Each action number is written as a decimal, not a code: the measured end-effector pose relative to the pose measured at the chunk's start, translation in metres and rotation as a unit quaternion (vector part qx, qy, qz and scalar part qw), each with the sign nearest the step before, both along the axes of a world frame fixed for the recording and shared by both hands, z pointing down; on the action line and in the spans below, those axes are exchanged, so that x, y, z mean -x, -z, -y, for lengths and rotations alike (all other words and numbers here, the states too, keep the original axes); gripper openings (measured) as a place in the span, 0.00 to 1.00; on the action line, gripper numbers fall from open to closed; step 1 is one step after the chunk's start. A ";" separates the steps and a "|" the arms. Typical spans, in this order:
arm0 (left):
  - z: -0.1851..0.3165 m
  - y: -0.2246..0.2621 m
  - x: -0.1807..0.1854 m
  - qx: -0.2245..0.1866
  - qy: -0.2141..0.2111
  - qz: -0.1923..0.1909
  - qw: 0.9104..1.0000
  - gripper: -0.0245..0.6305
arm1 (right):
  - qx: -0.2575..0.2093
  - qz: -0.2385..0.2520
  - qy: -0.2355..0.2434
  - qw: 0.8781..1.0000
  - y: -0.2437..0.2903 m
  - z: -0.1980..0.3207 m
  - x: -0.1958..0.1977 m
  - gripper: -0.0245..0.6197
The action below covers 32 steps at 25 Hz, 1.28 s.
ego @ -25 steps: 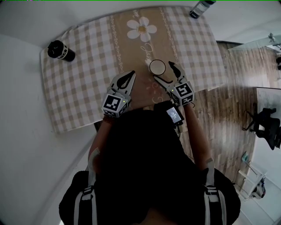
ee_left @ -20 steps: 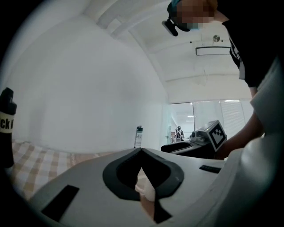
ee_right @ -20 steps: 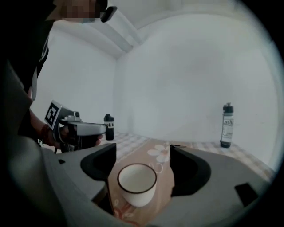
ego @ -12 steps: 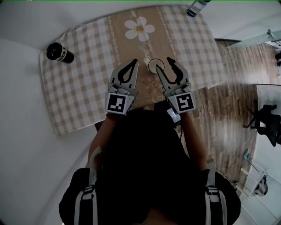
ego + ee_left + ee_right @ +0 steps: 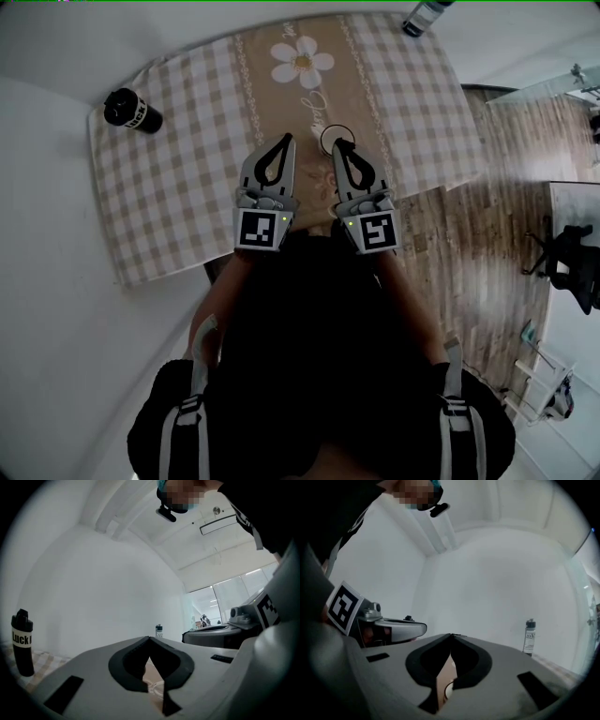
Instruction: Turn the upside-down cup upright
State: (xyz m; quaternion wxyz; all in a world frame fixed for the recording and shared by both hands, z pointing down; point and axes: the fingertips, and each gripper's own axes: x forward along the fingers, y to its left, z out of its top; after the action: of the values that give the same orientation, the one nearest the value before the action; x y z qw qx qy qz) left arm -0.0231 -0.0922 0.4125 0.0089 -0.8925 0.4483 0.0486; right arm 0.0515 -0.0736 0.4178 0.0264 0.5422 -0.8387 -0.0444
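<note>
A pale cup (image 5: pixel 337 132) stands on the checked tablecloth (image 5: pixel 187 187) near the table's middle. I see its round rim from above, with a darker inside. My right gripper (image 5: pixel 338 145) hangs above the cup's near side and hides part of the rim. Its jaws have just been closing and now meet, with nothing between them (image 5: pixel 451 635). My left gripper (image 5: pixel 285 141) is beside it, to the left of the cup, shut and empty (image 5: pixel 150 639). Both point level, away from the person.
A black bottle (image 5: pixel 131 110) stands at the table's far left corner. A clear bottle (image 5: pixel 424 16) stands at the far right edge. White walls run along the left and far sides. Wooden floor (image 5: pixel 487 234) lies to the right of the table.
The right gripper let go of the cup, rose towards the camera and shut. The left gripper rose too and stayed shut. The cup stands where it was.
</note>
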 end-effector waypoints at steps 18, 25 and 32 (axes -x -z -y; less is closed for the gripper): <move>-0.009 -0.024 -0.010 0.017 -0.031 0.028 0.999 0.05 | 0.040 0.009 -0.024 0.999 -0.025 -0.006 0.003 0.04; -0.009 -0.028 -0.014 0.021 -0.040 0.033 0.998 0.05 | 0.036 -0.003 -0.021 0.999 -0.025 -0.005 0.006 0.04; -0.007 -0.031 -0.014 0.027 -0.040 0.035 0.998 0.05 | 0.043 -0.003 -0.024 0.999 -0.028 -0.004 0.005 0.04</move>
State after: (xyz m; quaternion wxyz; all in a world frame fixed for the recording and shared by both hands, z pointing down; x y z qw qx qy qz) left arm -0.0094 -0.0855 0.4437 -0.0021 -0.9107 0.4129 0.0057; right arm 0.0469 -0.0698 0.4455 0.0531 0.5601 -0.8267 -0.0088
